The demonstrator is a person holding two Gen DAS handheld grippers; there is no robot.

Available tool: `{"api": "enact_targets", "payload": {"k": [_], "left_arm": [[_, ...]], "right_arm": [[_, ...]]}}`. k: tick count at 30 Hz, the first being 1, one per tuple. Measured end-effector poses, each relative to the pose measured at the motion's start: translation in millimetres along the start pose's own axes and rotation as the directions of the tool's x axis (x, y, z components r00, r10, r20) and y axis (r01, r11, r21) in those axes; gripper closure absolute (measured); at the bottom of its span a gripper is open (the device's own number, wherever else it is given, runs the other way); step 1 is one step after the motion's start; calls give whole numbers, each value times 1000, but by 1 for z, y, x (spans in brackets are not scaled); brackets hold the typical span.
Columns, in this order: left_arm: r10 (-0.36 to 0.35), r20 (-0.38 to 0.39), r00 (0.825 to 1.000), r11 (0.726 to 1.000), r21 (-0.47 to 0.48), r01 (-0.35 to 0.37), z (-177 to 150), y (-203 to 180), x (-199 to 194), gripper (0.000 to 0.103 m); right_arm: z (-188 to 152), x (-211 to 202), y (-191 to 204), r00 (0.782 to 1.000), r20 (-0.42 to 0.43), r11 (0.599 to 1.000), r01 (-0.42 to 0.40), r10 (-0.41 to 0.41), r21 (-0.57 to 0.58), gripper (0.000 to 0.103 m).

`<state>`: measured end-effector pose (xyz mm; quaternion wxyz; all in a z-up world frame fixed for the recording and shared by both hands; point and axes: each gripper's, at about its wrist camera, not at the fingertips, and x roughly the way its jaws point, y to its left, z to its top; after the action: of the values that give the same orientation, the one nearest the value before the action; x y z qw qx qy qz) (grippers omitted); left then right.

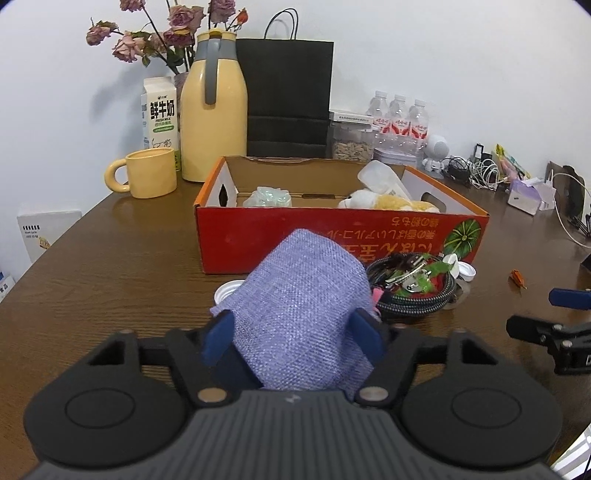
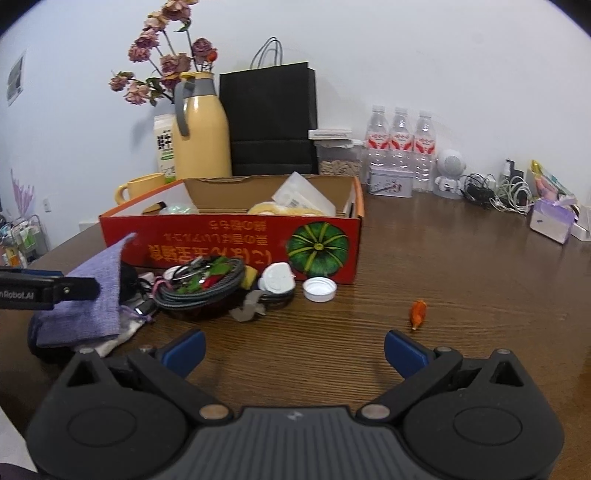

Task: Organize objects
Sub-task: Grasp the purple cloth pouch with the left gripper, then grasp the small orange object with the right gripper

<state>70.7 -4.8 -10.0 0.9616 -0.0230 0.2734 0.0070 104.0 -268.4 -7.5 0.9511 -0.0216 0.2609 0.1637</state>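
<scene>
Pouch [image 1: 303, 310] of lilac weave sat clamped between the blue pads [image 1: 219, 341] of the left gripper [image 1: 295, 338], raised off the wooden table [image 1: 110, 280] and tilted toward the box [image 1: 340, 236]. In the right wrist view the same pouch [image 2: 92, 299] showed at the left edge with the left gripper's black finger across it. The right gripper [image 2: 293, 349] hovered low over bare table with its fingers [image 2: 184, 350] spread wide and nothing between them.

Just past the pouch lay a heap of small things: a coiled braided cable [image 2: 201, 288] with a key ring and green and red bits on top, a white plug [image 2: 277, 282] beside it, and a white cap [image 2: 319, 290] just right of that, near the box's front wall. A second white cap [image 1: 229, 291] peeked out from behind the pouch on its left. A small orange scrap [image 2: 418, 312] lay apart on the table, ahead of the right gripper.

The box, red with a green pumpkin printed on its front, stood open behind the heap and held a plush toy [image 1: 384, 202], a clear plastic case [image 1: 382, 179] and a pale green bundle [image 1: 269, 195]. Behind it against the wall stood a yellow mug [image 1: 147, 179], a yellow jug [image 1: 214, 110], a milk carton [image 1: 160, 114], dried roses [image 1: 162, 33], a black bag [image 1: 288, 99] and three water bottles [image 1: 399, 118].
</scene>
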Motion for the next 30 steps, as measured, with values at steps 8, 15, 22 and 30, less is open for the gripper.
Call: {"api": "enact_targets", "payload": {"k": [8, 15, 22, 30], "left_arm": [[-5, 21, 1000, 1000, 15, 5, -2, -3, -4, 58], [-32, 28, 999, 999, 13, 31, -1, -2, -10, 75], [-67, 40, 997, 998, 7, 67, 3, 0, -18, 90], [-24, 103, 994, 1000, -14, 26, 22, 11, -26, 92]], "right_arm": [[-3, 4, -4, 1000, -7, 1000, 5, -5, 11, 0], [-5, 5, -7, 1000, -10, 1000, 7, -7, 17, 0], [-5, 7, -9, 1000, -8, 1000, 13, -13, 19, 0], [-1, 15, -21, 998, -6, 998, 55, -55, 11, 0]]}}
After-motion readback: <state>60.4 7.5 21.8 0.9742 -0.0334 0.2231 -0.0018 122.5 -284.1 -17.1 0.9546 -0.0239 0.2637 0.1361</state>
